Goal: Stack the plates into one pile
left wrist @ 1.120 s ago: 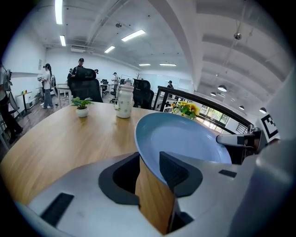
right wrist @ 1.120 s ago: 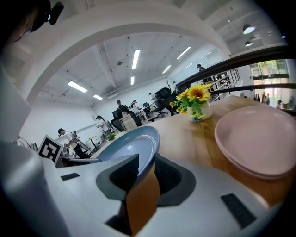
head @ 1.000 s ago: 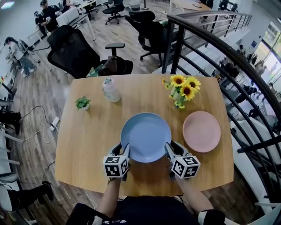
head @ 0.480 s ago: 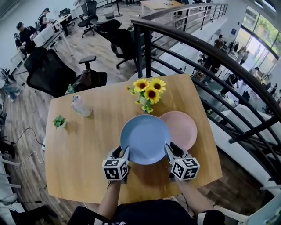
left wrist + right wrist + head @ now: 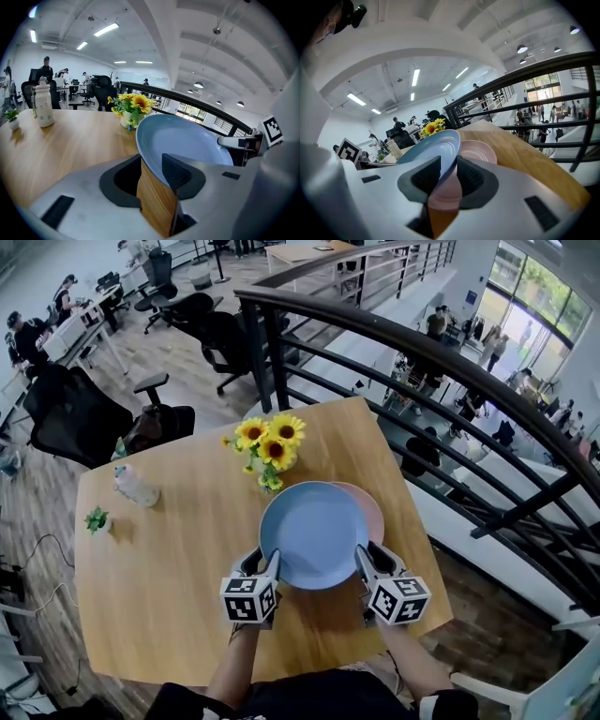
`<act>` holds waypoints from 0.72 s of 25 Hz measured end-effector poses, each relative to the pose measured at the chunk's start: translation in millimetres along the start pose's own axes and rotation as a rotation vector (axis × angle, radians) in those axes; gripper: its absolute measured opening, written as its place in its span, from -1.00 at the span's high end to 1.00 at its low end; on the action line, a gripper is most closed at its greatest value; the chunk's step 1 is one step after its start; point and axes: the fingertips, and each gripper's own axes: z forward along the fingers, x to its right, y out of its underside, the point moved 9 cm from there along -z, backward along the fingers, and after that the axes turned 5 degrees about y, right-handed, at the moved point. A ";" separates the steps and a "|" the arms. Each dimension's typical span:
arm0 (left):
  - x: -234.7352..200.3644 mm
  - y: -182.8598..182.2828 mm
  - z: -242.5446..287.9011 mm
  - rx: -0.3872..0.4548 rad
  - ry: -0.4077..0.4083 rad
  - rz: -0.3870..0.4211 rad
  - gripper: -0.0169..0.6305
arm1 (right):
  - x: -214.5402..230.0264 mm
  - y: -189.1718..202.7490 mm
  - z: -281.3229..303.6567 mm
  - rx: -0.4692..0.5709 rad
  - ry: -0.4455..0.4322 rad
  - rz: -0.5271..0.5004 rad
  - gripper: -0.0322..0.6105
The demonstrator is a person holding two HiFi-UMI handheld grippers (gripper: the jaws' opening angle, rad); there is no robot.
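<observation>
Atop a wooden table [image 5: 169, 587]: vase of sunflowers [image 5: 266, 451], pale bottle [image 5: 134, 486] and small potted plant [image 5: 97, 519], well apart; beyond, black railing [image 5: 394, 343] and office chairs [image 5: 80, 418].

Three cameras, one worktop [image 5: 169, 596]
Head view looks steeply down; both gripper views ride close and low along their jaws (all three share the blue plate [image 5: 187, 140]).

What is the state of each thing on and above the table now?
blue plate: held in the air, over the pink plate.
pink plate: flat on table, mostly covered.
left hand-held gripper: shut on blue plate.
right hand-held gripper: shut on blue plate.
sunflowers: upright.
bottle: upright.
</observation>
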 end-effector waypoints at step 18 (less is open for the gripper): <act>31.0 -2.3 45.6 -0.051 -0.012 0.030 0.56 | 53.4 -3.2 7.8 -0.032 0.015 0.013 0.55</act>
